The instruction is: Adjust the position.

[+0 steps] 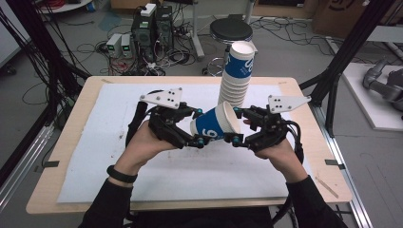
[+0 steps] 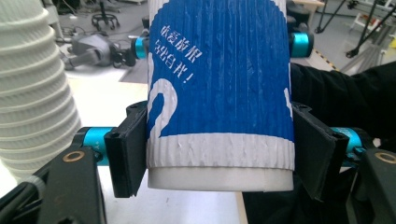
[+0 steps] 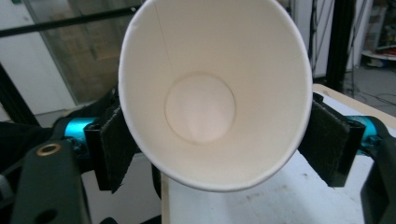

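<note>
Both claws clamp one blue paper cup [image 1: 216, 125], left claw [image 1: 196, 127] at its base, right claw [image 1: 235, 124] at its rim, so I can carry it sideways above the worktop [image 1: 85, 118]

Black stool [image 1: 231, 29] beyond table [image 1: 71, 142]; computers [image 1: 151, 23] on floor

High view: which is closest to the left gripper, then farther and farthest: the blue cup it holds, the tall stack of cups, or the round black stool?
From the left gripper:
1. Blue cup, clamped between both grippers above the table's middle.
2. Stack of cups, standing just behind, toward the table's far edge.
3. Black stool, on the floor beyond the table.
</note>
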`<state>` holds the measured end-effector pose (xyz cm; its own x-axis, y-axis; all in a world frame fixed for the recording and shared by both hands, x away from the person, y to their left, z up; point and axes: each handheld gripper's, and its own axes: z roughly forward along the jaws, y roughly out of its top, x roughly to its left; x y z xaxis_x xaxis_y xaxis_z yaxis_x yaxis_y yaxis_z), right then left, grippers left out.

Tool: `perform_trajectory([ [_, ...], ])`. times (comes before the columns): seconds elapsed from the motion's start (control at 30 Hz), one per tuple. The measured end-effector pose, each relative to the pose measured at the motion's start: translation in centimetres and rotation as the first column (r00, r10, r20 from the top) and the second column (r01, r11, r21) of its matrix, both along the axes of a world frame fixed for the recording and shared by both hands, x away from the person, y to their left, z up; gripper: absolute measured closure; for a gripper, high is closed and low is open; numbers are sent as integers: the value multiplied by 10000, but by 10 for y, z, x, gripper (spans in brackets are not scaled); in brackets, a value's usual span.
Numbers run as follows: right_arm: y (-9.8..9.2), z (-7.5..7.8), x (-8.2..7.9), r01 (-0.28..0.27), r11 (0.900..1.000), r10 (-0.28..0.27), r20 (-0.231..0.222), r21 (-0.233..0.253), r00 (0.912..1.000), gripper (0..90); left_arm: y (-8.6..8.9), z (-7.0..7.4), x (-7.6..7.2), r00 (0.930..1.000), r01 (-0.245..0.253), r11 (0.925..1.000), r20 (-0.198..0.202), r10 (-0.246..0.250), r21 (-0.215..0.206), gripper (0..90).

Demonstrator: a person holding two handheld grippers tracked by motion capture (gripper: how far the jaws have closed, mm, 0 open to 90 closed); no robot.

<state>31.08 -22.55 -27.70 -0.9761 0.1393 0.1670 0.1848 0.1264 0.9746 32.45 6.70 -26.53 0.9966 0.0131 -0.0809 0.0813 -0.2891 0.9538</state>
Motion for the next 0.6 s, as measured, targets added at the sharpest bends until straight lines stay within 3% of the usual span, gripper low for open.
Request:
perform_trajectory([
  [0.23,-2,0,-1,-133,9998,135,185,-159,9997,234,-3,-2,-1,10000,94,9990,20,-95,441,287],
  [0.5,2,0,-1,-99,9953,122,233,-968,9997,234,-4,-1,-3,9999,108,9898,48,-116,1423,233],
  [0.6,4,0,-2,-116,9915,165,368,-1293,9992,234,-5,-1,-4,9999,94,9874,38,-102,1579,229],
])
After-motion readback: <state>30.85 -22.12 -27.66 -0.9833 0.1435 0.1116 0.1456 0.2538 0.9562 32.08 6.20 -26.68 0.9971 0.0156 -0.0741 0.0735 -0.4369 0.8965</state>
